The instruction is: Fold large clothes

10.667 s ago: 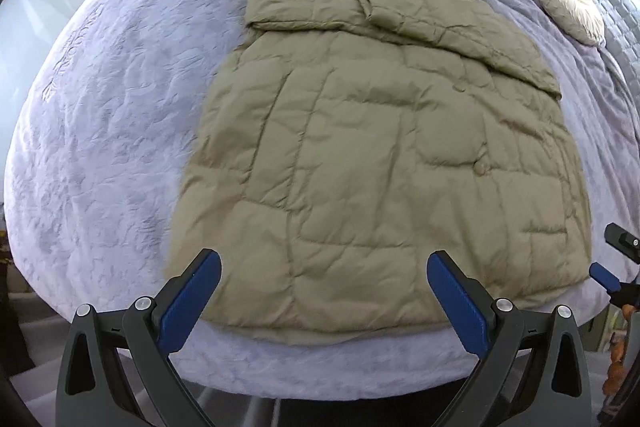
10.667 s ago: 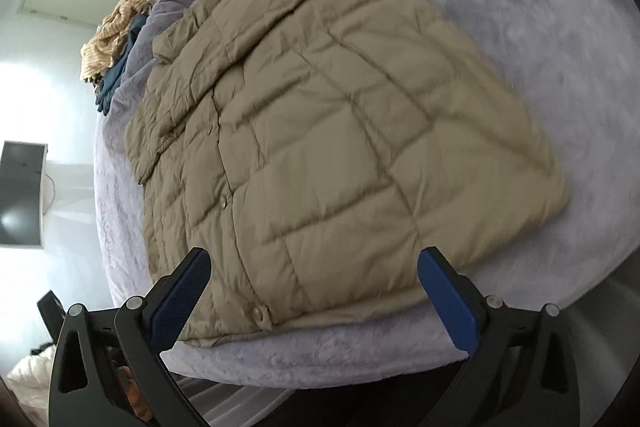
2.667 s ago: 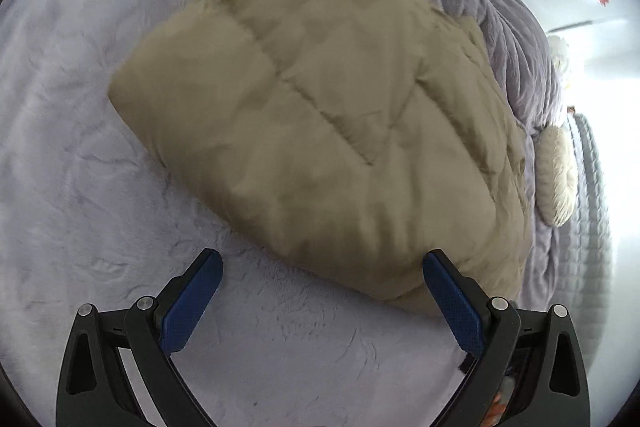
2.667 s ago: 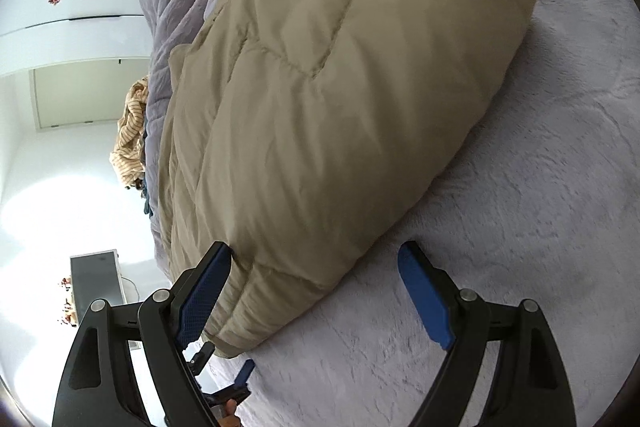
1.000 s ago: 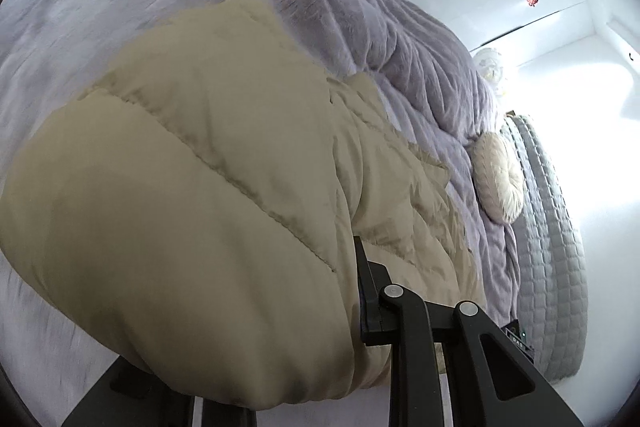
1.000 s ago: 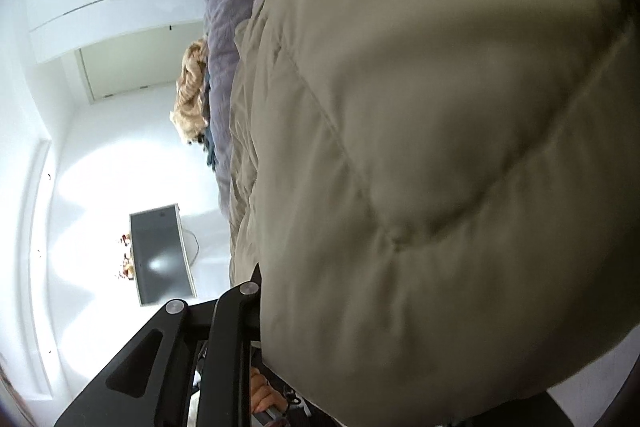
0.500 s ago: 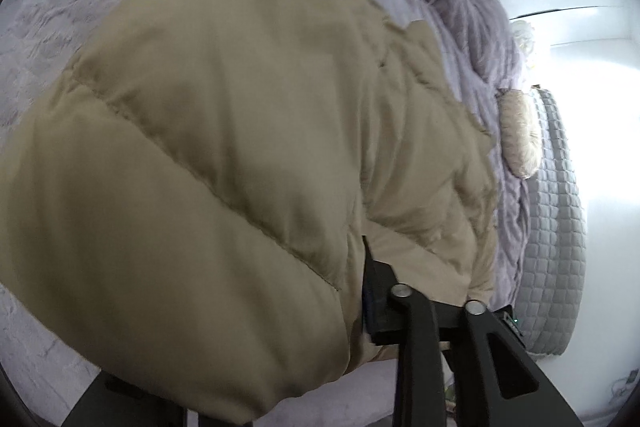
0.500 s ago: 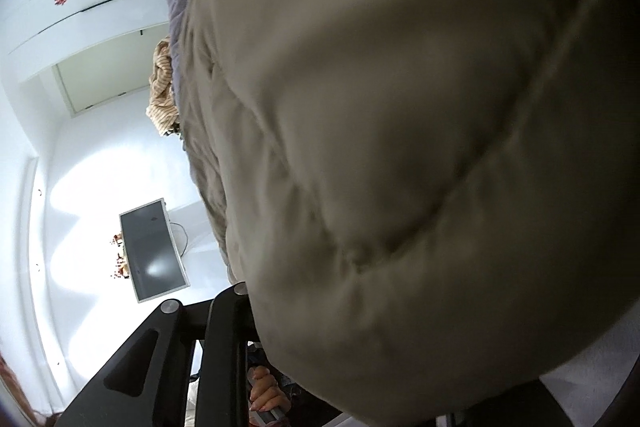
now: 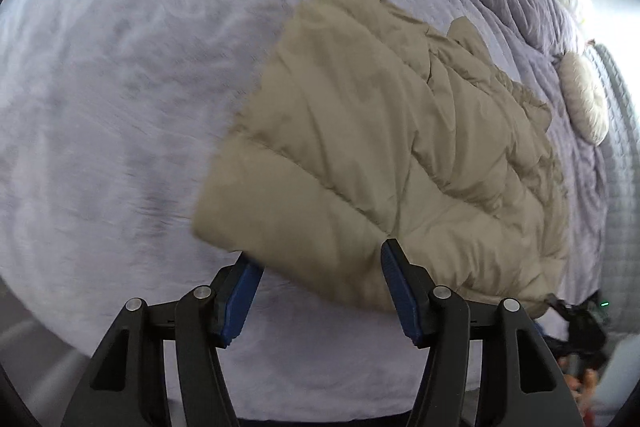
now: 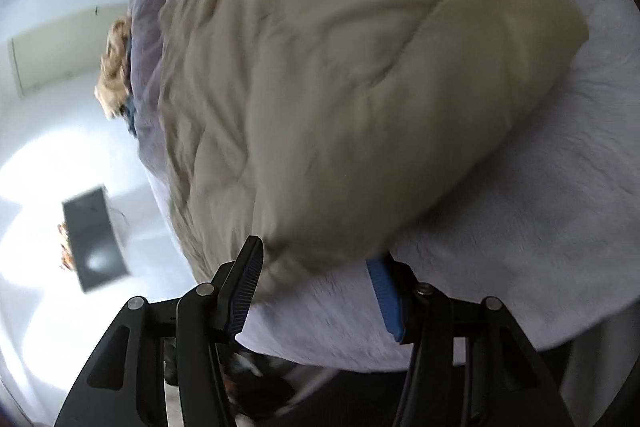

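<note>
A folded tan puffer jacket lies on a bed covered by a lilac blanket, filling the middle and right of the left wrist view. The left gripper sits at the bottom of the frame, its jaws opening, with the jacket's near edge between the blue pads but not pressed. In the right wrist view the right gripper likewise has jaws opening around the jacket's lower corner, apart from the cloth. A round cream cushion rests at the right edge.
</note>
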The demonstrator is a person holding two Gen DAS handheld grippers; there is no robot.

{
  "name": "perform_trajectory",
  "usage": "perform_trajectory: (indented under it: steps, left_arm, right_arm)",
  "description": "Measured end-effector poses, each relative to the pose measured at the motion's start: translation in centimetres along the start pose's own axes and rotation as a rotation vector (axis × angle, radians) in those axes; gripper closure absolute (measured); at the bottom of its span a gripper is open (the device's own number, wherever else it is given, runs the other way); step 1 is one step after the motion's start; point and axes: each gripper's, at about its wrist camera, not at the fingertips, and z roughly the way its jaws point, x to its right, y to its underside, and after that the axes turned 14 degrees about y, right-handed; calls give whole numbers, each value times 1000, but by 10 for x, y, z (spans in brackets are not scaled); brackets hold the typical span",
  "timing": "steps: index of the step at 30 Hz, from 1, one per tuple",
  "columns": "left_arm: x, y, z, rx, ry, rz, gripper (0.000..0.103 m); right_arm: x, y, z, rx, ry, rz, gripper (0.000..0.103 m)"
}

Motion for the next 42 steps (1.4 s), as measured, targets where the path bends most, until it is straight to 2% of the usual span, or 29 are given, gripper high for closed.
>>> perform_trajectory:
  steps: [4,10,13,16,19,22,23,24,25,32,33,35,42]
  left_arm:
    - [3,1,-22,46,-52,21,41]
    - [26,-4,-31,77,-77,82,41]
    - [36,-7,-30,76,-62,96,41]
    - [45,-9,-24,42,-67,127,41]
    - [50,-8,-17,4,-96,167,41]
    - [53,-7,-14,-18,-83,185,40]
    - [54,-7,-13,-22,-83,186,23]
    - [55,-7,-12,-24,-85,188,13]
    - [56,-8,-13,-16,-84,196,6]
    - [57,-13,-8,-36,-90,237,6]
    - [56,-14,-8,-34,-90,237,6]
    - [54,-16,-9,-27,-89,234,6]
    - [42,-26,-9,-23,-89,237,6]
  right_arm:
    - [-22,18,-12,-21,33,-87,45]
    - [-72,48,-12,17,115,-273,45]
    - [-91,52,-19,44,157,-334,45]
    - [-112,58,-17,67,224,-387,45]
    - [-128,61,-7,71,275,-395,45]
    - [-143,60,8,73,324,-398,43]
    - [-145,61,10,75,332,-397,40]
    - [-146,62,10,76,336,-394,32]
    - [-147,63,11,78,337,-390,31]
    - [-156,67,24,83,374,-362,31]
    - [-158,67,26,92,384,-363,29]
    - [-161,69,27,113,405,-365,16]
    - [-167,73,36,185,480,-350,16]
